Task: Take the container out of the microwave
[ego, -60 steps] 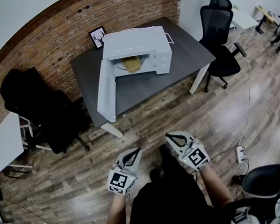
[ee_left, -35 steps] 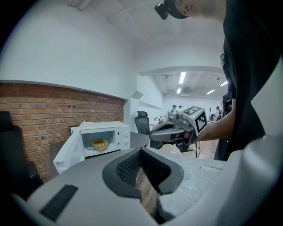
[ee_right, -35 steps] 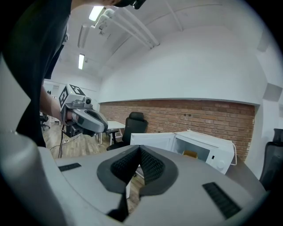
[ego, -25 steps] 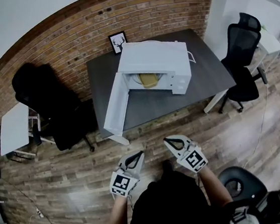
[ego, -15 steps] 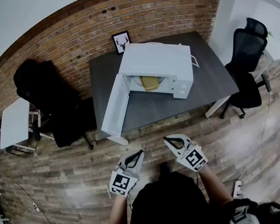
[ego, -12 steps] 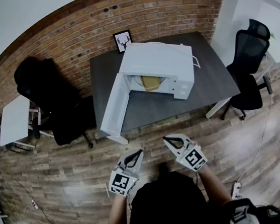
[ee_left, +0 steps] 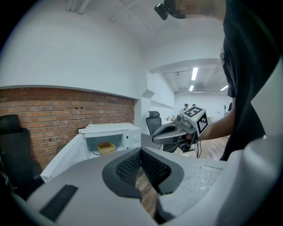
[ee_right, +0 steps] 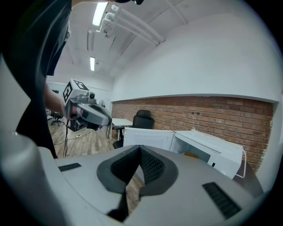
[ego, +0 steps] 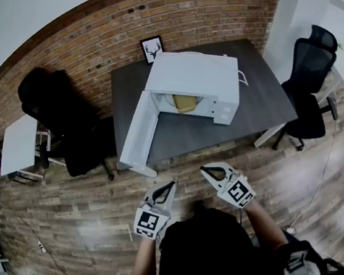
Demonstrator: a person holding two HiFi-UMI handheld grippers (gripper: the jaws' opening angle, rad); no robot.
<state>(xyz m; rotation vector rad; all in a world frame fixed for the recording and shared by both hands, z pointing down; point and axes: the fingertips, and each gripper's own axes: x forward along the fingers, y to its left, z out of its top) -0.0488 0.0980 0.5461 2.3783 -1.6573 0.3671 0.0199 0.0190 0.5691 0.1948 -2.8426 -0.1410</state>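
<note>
A brick wall [ego: 116,35] runs across the back, with plank floor [ego: 76,220] under me. Between them stands a dark counter [ego: 266,97] carrying a white microwave [ego: 198,71].

The container [ego: 184,102] is inside the microwave's cavity. It is a low tan tub with rounded corners, resting on the pale turntable [ego: 169,100] about mid-opening. My left gripper view shows its plain side wall and rim. I can't tell whether anything is in it. The microwave door [ego: 135,135] is swung wide open on the left, reaching toward the counter's front edge.

Both claws hang over the floor, well short of the counter. The left claw [ego: 166,188] has its ribbed pads pressed together with nothing between them. The right claw [ego: 208,171] is closed and empty too. Each points roughly toward the open microwave.

Further out, a framed deer picture [ego: 152,49] leans on the brick behind the microwave. A black office chair [ego: 312,85] stands at the counter's right end. A second black chair [ego: 65,128] sits off its left end, with a small white table [ego: 17,146] beside it.

Compared with 2.4 seconds ago, the counter and microwave lie nearer the middle of my head view. The dark round seat at the lower right has dropped out of view. The door is open as before, and the container is in the same spot on the turntable. The claws are closed and held just as they were.
</note>
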